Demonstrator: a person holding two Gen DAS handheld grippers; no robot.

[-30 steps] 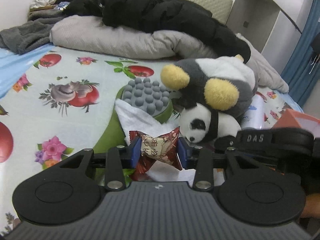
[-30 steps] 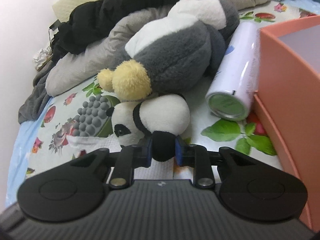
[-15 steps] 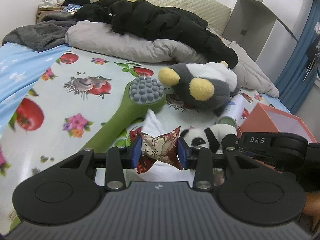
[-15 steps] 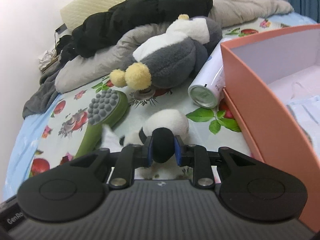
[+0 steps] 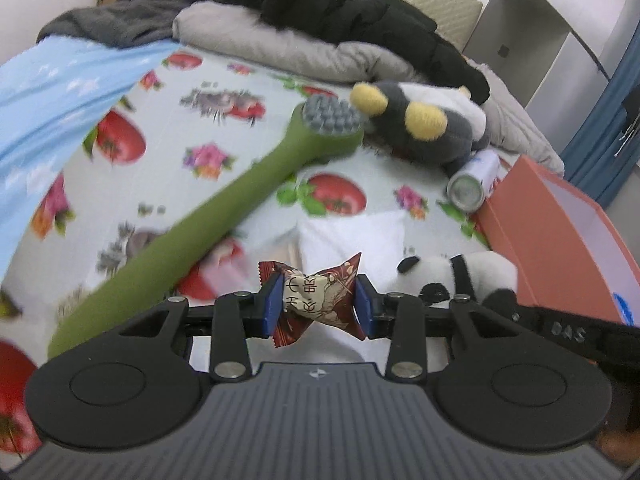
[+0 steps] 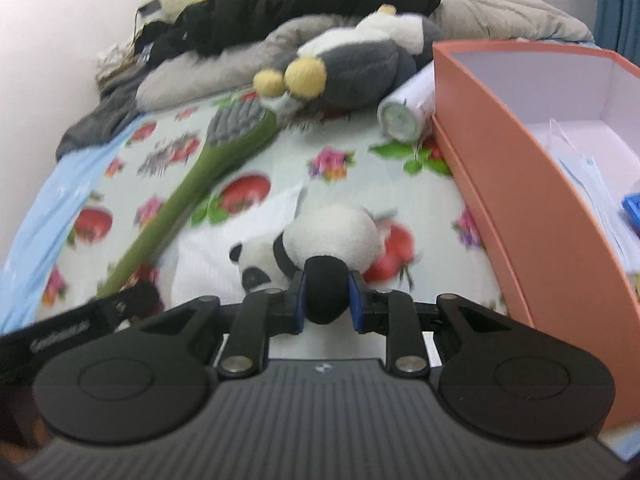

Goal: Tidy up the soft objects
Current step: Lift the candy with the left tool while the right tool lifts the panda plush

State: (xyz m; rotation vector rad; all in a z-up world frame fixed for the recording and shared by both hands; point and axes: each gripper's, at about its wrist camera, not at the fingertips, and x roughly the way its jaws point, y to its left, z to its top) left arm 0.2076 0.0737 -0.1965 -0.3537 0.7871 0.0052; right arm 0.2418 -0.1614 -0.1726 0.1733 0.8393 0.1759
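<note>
My left gripper (image 5: 316, 304) is shut on a red wrapped candy (image 5: 316, 292) and holds it above the bed. My right gripper (image 6: 326, 300) is shut on a black leg of a small panda plush (image 6: 320, 240) and holds it in the air; the panda also shows in the left wrist view (image 5: 460, 272). A grey and white plush with yellow ears (image 5: 424, 120) lies at the far side, also in the right wrist view (image 6: 348, 60). An open orange box (image 6: 540, 184) stands to the right, also in the left wrist view (image 5: 560, 236).
A long green massage brush (image 5: 224, 216) lies diagonally on the fruit-print sheet (image 5: 120, 144). A white cloth (image 5: 352, 236) lies under the grippers. A white can (image 6: 404, 116) lies beside the box. Grey bedding and black clothes (image 5: 340, 16) pile up at the headboard.
Both grippers have pulled back and up from the plush pile, each keeping its hold. The panda has come away from the grey plush, and the orange box now sits closer on the right.
</note>
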